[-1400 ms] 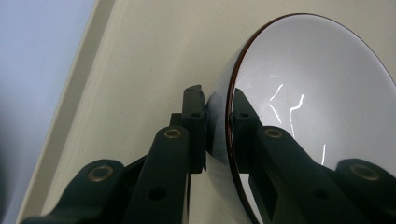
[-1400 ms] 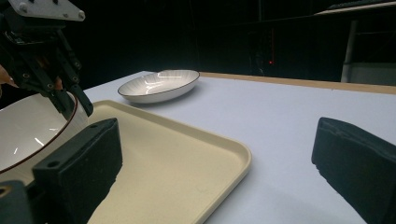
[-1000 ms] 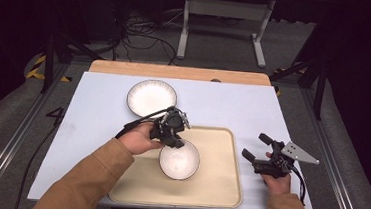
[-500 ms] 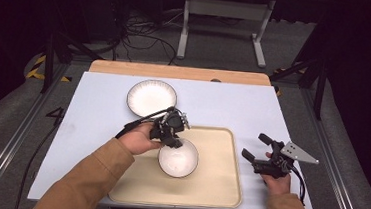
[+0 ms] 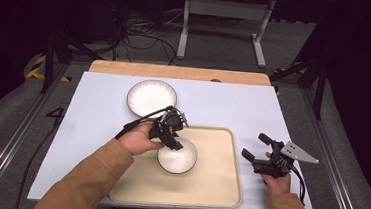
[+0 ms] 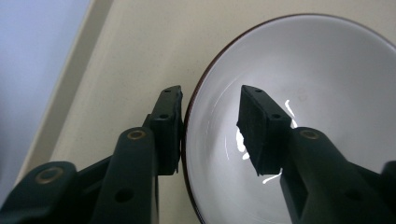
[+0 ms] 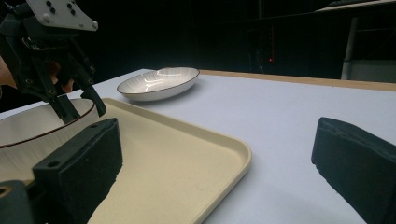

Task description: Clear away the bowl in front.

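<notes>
Bowl rim between spread left gripper fingers – one inside | right gripper fingers spread

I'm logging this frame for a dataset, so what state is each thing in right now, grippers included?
Bowl: upright, empty, standing on the tray, rim between the left gripper's jaws.
Plate: upright, empty, on the table beyond the tray.
Tray: flat on the table, holding the bowl.
Left gripper: open, jaws straddling the bowl's rim, one outside, one inside.
Right gripper: open, holding nothing, beside the tray's right edge.
</notes>
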